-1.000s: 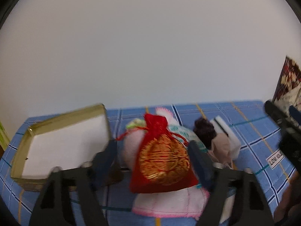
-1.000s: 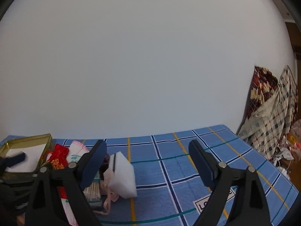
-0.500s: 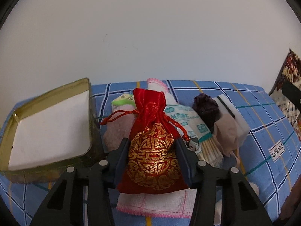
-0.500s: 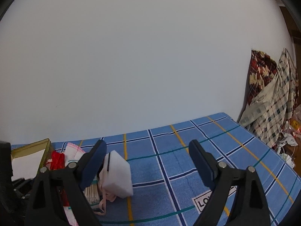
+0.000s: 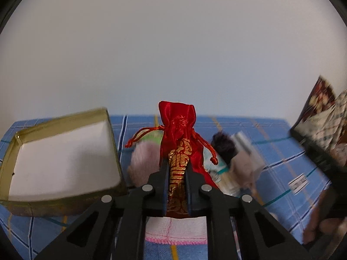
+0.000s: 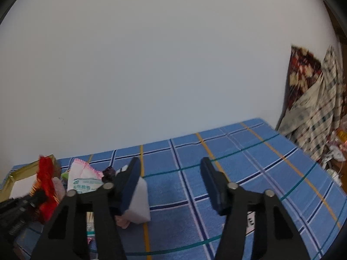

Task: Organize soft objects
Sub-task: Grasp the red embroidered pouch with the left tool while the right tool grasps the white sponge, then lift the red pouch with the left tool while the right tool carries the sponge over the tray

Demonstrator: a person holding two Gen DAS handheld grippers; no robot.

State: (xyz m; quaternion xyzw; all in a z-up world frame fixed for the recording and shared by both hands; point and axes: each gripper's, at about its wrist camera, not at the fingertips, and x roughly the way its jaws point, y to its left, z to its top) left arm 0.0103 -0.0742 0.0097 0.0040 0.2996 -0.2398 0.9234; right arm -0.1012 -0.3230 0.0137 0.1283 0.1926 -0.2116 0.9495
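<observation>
Red satin drawstring pouch with gold emblem (image 5: 177, 151): pinched upright at its lower body between the pads of the left gripper (image 5: 177, 186), jaws closed tight on the cloth; standing above the pile, just right of the box. Gold-rimmed shallow box with white floor (image 5: 58, 162): nothing inside, so no item stowed yet. Remaining in the heap on the blue checked tablecloth (image 6: 216, 173): pink-edged white towel (image 5: 175, 229), pale pink fluffy item (image 5: 143, 162), dark purple fuzzy item (image 5: 223, 147), printed packet (image 6: 86, 183), white foam block (image 6: 139, 203). Right gripper (image 6: 169, 184): jaws just narrowed, half apart, nothing clamped; foam block beside the left finger, contact not discernible. Judged: first of several transfers under way.
</observation>
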